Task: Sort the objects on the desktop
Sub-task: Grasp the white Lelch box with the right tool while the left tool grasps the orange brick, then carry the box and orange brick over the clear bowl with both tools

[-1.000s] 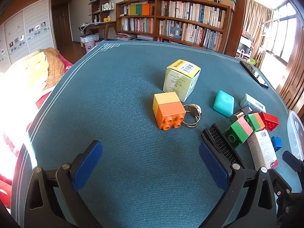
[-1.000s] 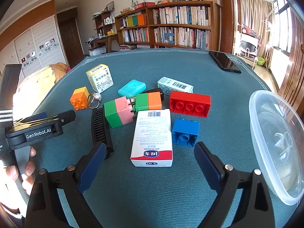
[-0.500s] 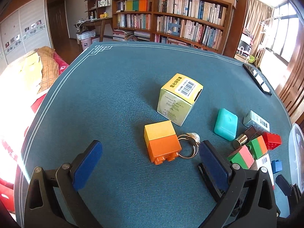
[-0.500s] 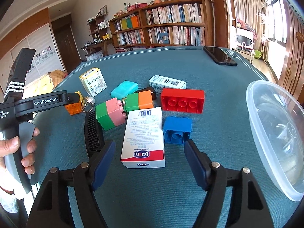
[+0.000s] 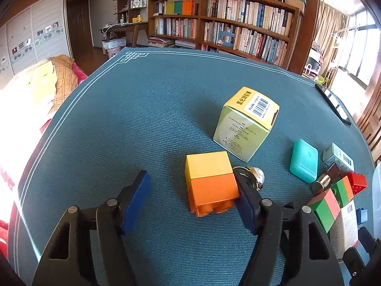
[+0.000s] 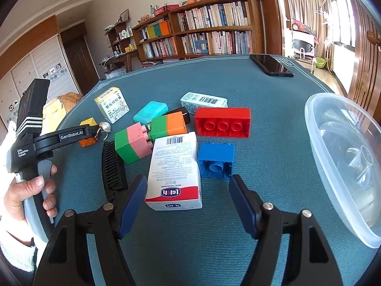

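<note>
Your left tool (image 5: 190, 200) stands open around the yellow-and-orange stacked plastic block (image 5: 210, 182): its right pad lies against the block's orange side, while the left pad stands apart from it with bare teal cloth surface (image 5: 142, 109) between, so nothing is clamped. A metal key ring with a round silver bell (image 5: 252, 175) lies just beside the block on its right, partly behind the right pad. Beyond the block sits the pale green cardboard box with a yellow barcode top (image 5: 246, 124), and to the right the turquoise plastic case (image 5: 304, 160). Your right tool (image 6: 188, 196) is also open and holds nothing; the near end of the white carton with a red band (image 6: 175, 170) lies between its pads, closer to the left one. Just beside the carton are the blue plastic block (image 6: 215, 159), the green-and-pink block (image 6: 132, 145) and the black comb (image 6: 112, 166). The long red block (image 6: 222, 121) lies behind, and the clear plastic bowl (image 6: 316, 128) is at your right.
</note>
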The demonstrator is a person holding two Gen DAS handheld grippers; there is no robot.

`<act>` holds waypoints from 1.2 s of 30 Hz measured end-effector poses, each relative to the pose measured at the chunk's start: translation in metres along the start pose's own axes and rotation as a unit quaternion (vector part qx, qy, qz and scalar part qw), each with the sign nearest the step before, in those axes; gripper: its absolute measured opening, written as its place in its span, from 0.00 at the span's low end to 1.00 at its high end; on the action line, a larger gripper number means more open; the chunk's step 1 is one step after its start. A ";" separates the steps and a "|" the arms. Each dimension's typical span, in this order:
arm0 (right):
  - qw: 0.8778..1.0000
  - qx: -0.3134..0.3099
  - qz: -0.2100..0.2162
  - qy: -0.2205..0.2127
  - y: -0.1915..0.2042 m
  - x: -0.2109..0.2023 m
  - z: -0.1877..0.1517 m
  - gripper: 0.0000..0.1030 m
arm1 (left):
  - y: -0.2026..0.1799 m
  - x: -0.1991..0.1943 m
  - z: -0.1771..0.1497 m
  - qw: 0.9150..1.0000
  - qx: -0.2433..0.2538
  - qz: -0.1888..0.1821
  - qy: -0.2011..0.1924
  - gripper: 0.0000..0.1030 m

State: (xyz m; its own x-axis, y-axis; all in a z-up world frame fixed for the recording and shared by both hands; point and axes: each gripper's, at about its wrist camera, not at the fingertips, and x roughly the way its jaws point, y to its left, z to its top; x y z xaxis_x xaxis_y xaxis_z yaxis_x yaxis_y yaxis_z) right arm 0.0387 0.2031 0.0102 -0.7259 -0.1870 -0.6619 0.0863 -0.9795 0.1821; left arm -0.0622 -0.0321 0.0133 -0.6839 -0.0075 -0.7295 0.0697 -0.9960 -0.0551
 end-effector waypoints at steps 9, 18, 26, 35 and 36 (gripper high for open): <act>0.998 -0.060 -0.022 0.006 0.023 0.008 0.003 0.50 | -0.004 -0.011 -0.004 1.000 0.021 0.000 -0.019 0.36; 0.997 -0.056 -0.034 0.036 0.022 0.024 0.003 0.50 | -0.008 -0.027 -0.003 0.998 0.030 0.003 -0.046 0.33; 0.998 -0.048 -0.030 0.030 0.019 0.018 0.000 0.49 | -0.018 -0.046 -0.001 0.996 0.048 0.005 -0.080 0.33; 0.999 -0.035 -0.011 -0.003 0.019 0.004 0.002 0.49 | -0.021 -0.057 0.002 0.994 0.048 -0.008 -0.093 0.33; 0.999 -0.035 -0.009 -0.007 0.019 0.003 0.002 0.49 | -0.019 -0.057 0.003 0.995 0.044 -0.014 -0.090 0.33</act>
State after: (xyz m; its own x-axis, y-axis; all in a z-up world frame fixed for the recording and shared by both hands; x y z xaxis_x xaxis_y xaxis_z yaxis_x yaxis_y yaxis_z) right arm 0.0368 0.1842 0.0129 -0.7365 -0.1694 -0.6549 0.1205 -0.9855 0.1194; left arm -0.0268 -0.0127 0.0578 -0.8048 0.0128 -0.5935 -0.0101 -0.9999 -0.0079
